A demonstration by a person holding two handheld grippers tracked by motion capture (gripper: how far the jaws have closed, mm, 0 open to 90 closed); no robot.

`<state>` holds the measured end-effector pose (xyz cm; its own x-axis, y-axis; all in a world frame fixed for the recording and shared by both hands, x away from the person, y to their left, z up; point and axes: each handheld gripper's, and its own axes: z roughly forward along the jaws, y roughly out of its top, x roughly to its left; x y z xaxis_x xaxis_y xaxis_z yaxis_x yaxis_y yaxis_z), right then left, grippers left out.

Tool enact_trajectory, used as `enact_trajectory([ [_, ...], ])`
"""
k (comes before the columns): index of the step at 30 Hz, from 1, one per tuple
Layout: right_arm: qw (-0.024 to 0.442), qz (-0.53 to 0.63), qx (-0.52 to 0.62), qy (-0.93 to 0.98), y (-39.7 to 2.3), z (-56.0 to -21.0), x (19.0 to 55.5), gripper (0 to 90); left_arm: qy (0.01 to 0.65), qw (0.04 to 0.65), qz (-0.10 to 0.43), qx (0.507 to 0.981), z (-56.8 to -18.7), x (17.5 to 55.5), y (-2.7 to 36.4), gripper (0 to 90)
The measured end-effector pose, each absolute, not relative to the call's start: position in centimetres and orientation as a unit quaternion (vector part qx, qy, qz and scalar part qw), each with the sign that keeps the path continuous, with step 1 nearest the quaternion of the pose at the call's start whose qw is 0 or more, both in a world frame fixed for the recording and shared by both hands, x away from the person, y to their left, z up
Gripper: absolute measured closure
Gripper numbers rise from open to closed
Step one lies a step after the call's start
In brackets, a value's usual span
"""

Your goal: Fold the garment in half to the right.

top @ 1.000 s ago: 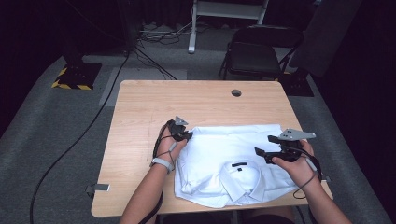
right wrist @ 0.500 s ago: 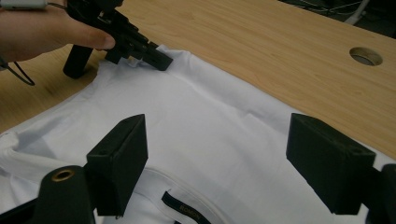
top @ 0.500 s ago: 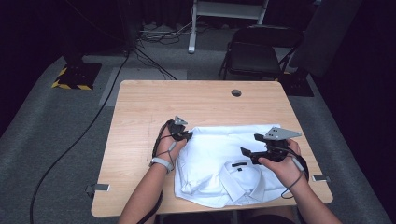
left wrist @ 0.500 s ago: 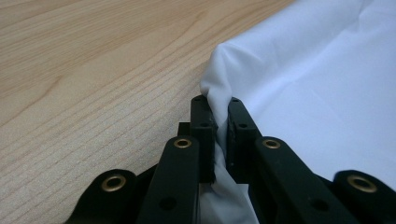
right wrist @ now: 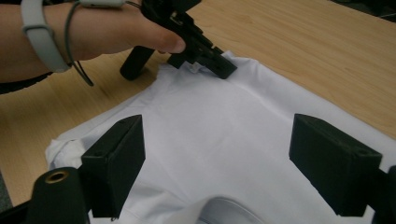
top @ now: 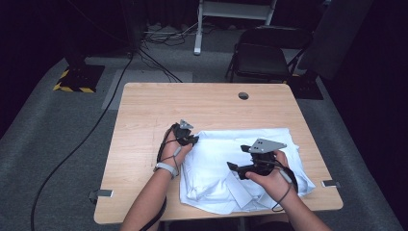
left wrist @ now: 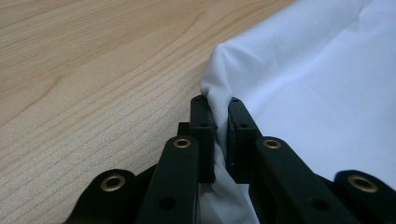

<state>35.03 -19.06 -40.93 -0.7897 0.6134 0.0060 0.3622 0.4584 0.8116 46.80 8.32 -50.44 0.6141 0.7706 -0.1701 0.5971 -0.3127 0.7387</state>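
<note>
A white shirt (top: pixel 240 166) is spread on the wooden table (top: pixel 202 103), over the half nearer the person and toward the right edge, its collar end turned to the near edge. The left gripper (top: pixel 188 139) is clamped on a pinch of cloth at the shirt's far left corner; in the left gripper view the fabric is seen squeezed between the two closed jaws, and that hand has been kept where it was a second ago. The right gripper (top: pixel 235 168) has been carried from the shirt's right side leftward to above its middle, and its jaws have just been opening; they are spread wide, with nothing between them, only the flat cloth lying below them in the right gripper view. With one corner pinned and the free gripper brought inward, a fold or a smoothing of the shirt appears to be in preparation. A fresh hold on the cloth is probably needed before anything can be folded.
</note>
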Motion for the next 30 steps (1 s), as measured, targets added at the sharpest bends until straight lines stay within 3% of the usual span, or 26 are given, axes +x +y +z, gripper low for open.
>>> enact_trajectory([
  [14, 0.121, 0.446, 0.252, 0.85, -15.3, -42.0, 33.4, 16.6, 0.426, 0.403, 0.109, 0.803, -50.5, 46.8, 8.3, 83.6],
  [30, 0.089, 0.411, 0.204, 0.884, -10.7, -46.5, 32.4, 15.9, 0.426, 0.403, 0.108, 0.803, -50.4, 46.8, 8.3, 83.4],
])
